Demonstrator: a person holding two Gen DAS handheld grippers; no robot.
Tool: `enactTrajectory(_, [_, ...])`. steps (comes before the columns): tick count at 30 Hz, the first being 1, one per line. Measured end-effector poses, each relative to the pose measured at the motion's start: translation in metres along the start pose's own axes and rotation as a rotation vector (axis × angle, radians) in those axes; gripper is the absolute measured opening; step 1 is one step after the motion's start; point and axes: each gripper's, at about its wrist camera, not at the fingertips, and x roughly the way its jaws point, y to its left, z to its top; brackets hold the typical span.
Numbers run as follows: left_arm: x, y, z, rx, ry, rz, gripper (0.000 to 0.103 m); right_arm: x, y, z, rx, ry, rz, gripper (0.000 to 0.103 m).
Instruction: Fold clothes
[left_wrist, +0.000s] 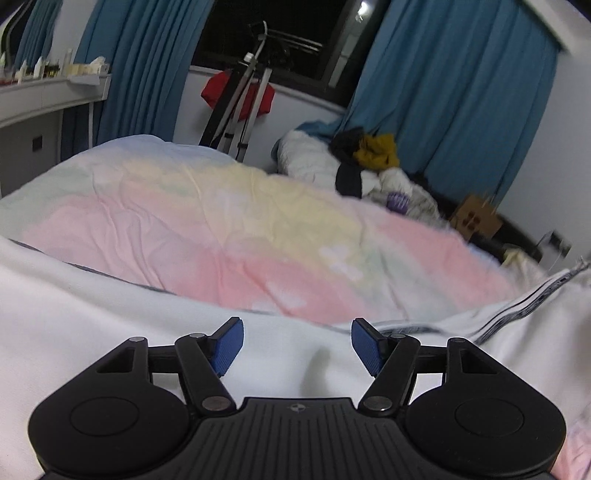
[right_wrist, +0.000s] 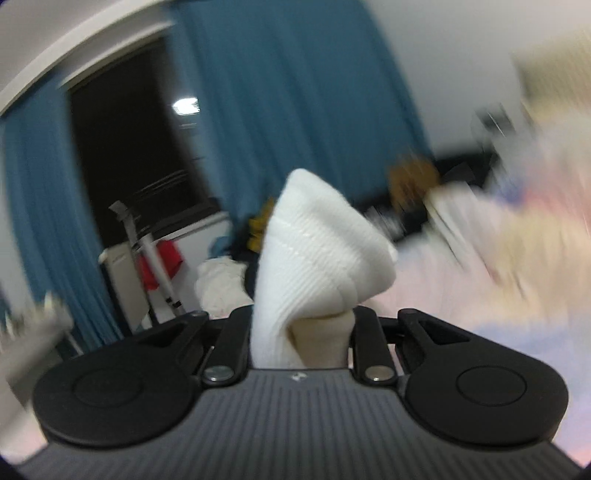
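While the left gripper (left_wrist: 297, 345) gapes over a white garment (left_wrist: 110, 314),
the right gripper (right_wrist: 301, 332) pinches a ribbed white cuff (right_wrist: 317, 251).

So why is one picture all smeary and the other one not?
Right wrist view: the curtain and bed are streaked by motion blur, while the white cloth pinched in the right tool stays sharp. Left wrist view: mostly clear, slight smear at the right edge, lines bent by the fisheye lens.

Right gripper (right_wrist: 301, 325) pads hidden by white garment (right_wrist: 317, 258), bedding (right_wrist: 517, 258) motion-blurred, garment cut off below
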Motion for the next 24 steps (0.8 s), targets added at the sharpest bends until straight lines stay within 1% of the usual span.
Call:
enactTrajectory(2, [-0.007,0.008,0.006,-0.046,-0.021,-0.024,0.067,-0.015,0.048,-0.008,-0.148,-0.036,0.051,0.019])
enactTrajectory(4, [-0.015,0.017,0.012,-0.098,-0.041,-0.050,0.067,-0.027,0.095,-0.027,-0.294,-0.044,0.105,0.019])
enactTrajectory(7, [-0.026,0.032,0.021,-0.184,-0.039,-0.120,0.067,-0.048,0.159,-0.075,-0.510,-0.013,0.158,0.019])
enactTrajectory(9, [-0.030,0.040,0.024,-0.213,-0.035,-0.160,0.068,-0.058,0.188,-0.110,-0.626,0.045,0.213,0.019])
enactTrajectory(11, [-0.029,0.046,0.024,-0.223,-0.013,-0.170,0.068,-0.063,0.210,-0.149,-0.729,0.125,0.271,0.019])
enactTrajectory(13, [-0.022,0.049,0.021,-0.219,0.024,-0.159,0.068,-0.064,0.224,-0.188,-0.819,0.248,0.327,0.020])
enactTrajectory(14, [-0.018,0.050,0.019,-0.214,0.044,-0.149,0.068,-0.064,0.228,-0.208,-0.868,0.295,0.329,0.020])
enactTrajectory(16, [-0.009,0.050,0.015,-0.204,0.091,-0.136,0.068,-0.066,0.233,-0.228,-0.943,0.290,0.309,0.020])
enactTrajectory(17, [-0.004,0.049,0.014,-0.198,0.108,-0.133,0.068,-0.065,0.234,-0.229,-0.947,0.283,0.307,0.020])
enactTrajectory(21, [0.009,0.047,0.010,-0.176,0.137,-0.131,0.068,-0.061,0.229,-0.211,-0.811,0.313,0.328,0.020])
enactTrajectory(24, [0.017,0.046,0.008,-0.172,0.148,-0.121,0.068,-0.060,0.228,-0.207,-0.792,0.319,0.338,0.021])
